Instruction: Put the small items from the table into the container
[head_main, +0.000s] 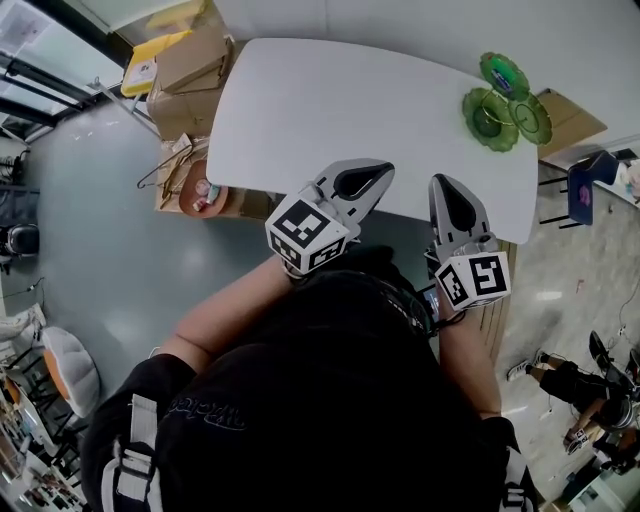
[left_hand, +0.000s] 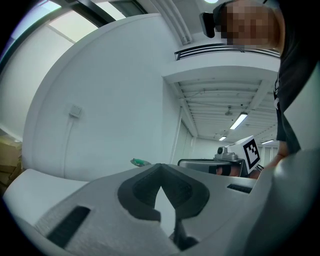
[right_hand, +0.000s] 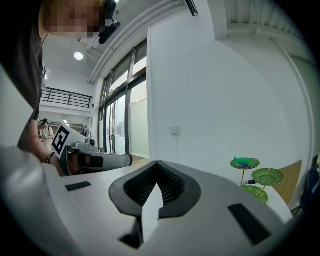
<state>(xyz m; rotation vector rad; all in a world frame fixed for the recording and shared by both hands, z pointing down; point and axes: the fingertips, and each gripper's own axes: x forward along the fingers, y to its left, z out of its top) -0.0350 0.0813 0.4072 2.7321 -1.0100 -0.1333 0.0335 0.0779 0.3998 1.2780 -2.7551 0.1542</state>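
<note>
Left gripper (head_main: 384, 172) and right gripper (head_main: 438, 182) I've got both clenched on nothing at the table's (head_main: 320, 110) near edge. Green tiered dish (head_main: 506, 102) sits well apart, far-right corner.

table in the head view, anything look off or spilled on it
Nothing looks spilled, tipped or damaged. The white table carries only a green leaf-shaped stand at its far right corner, upright, with something small on its top leaf. The left tool and right tool are both shut and empty, by the table's near edge.
</note>
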